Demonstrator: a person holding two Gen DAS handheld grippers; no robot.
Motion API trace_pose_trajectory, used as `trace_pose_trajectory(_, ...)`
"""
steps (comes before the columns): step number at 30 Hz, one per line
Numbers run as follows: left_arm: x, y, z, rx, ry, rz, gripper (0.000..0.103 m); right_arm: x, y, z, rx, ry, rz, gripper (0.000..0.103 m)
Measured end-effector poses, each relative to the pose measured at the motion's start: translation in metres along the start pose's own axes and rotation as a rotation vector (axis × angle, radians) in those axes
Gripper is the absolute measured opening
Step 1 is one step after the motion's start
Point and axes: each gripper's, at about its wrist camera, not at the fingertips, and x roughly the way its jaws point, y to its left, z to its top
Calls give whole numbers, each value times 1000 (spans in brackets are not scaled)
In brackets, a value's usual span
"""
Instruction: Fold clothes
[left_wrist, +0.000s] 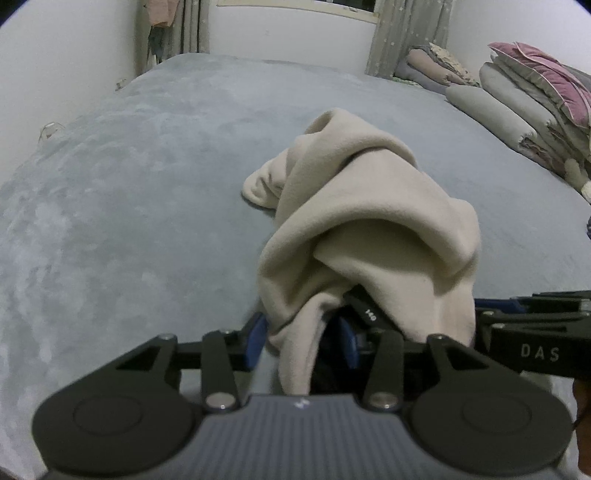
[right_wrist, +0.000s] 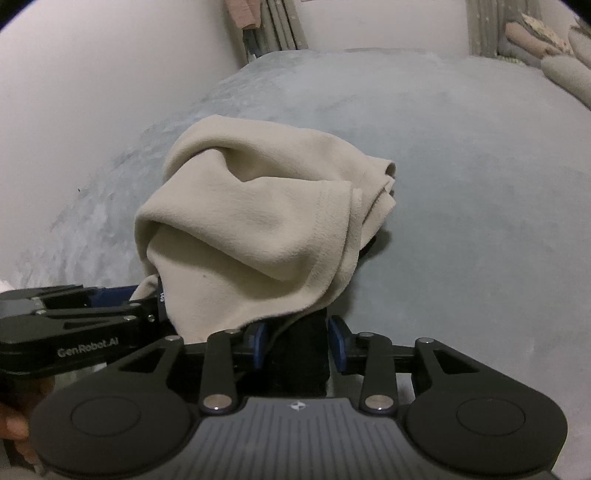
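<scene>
- Left gripper (left_wrist: 304, 341): black two-finger tool with blue pads, nearest the lens in the left wrist view. Fingers drawn partway in, cream fabric and a dark inner band bunched between them; the left pad (left_wrist: 256, 341) touches the cloth edge. Whether the right pad presses is not clear, so a firm pinch cannot be confirmed.
- Right gripper (right_wrist: 297, 345): matching black tool with blue pads, nearest the lens in the right wrist view. Fingers partway in around a dark strip of fabric below the cream hem. The left pad (right_wrist: 259, 343) lies against the strip; the right pad appears slightly apart from it.
- Cream fleece garment (left_wrist: 362, 221): soft, crumpled, raised in a heap at the near edge of the bed, its near hem gathered at both grippers, its far end trailing onto the cover. A black lining with a small white size label shows at the hem.
- The two grippers sit close beside each other at the same hem; each shows in the other's view.
- Grey-blue plush bed cover (left_wrist: 147, 184): spread wide under the garment.
- Stack of folded grey and pink quilts (left_wrist: 535, 103): far right of the bed, well apart from the garment.
- Pale curtain (left_wrist: 406, 33): hanging by the white wall behind the bed.
</scene>
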Motion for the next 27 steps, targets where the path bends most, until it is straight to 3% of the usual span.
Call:
trace_pose_trajectory(1, 0, 1, 1, -2, 1, -6, 25, 1, 0, 0, 2, 1, 5, 33)
trace_pose_trajectory(2, 0, 1, 1, -5, 2, -12, 16, 0, 2, 1, -9, -4, 6, 24)
trace_pose_trajectory(3, -1, 2, 2, -5, 1, -10, 15, -2, 5, 1, -21, -10, 5, 18)
trace_pose_trajectory(7, -25, 9, 12, -37, -78, -60, 8, -17, 14, 5, -49, -61, 13, 14)
trace_pose_trajectory(12, -85, 25, 28, -117, -264, -203, 8, -74, 22, 17, -78, -270, 32, 13)
trace_pose_trajectory(17, -144, 35, 41, -179, -420, -357, 8, -169, 35, 39, -55, -555, 108, 13)
trace_pose_trajectory(19, -162, 36, 48, -179, -473, -389, 8, -193, 41, 52, -73, -598, 131, 13)
trace_pose_trajectory(23, -166, 40, 64, -182, -474, -369, 8, -212, 50, 85, -87, -607, 145, 13)
trace_pose_trajectory(27, -141, 58, 69, -217, -388, -334, 8, -201, 49, 102, -78, -578, 194, 10)
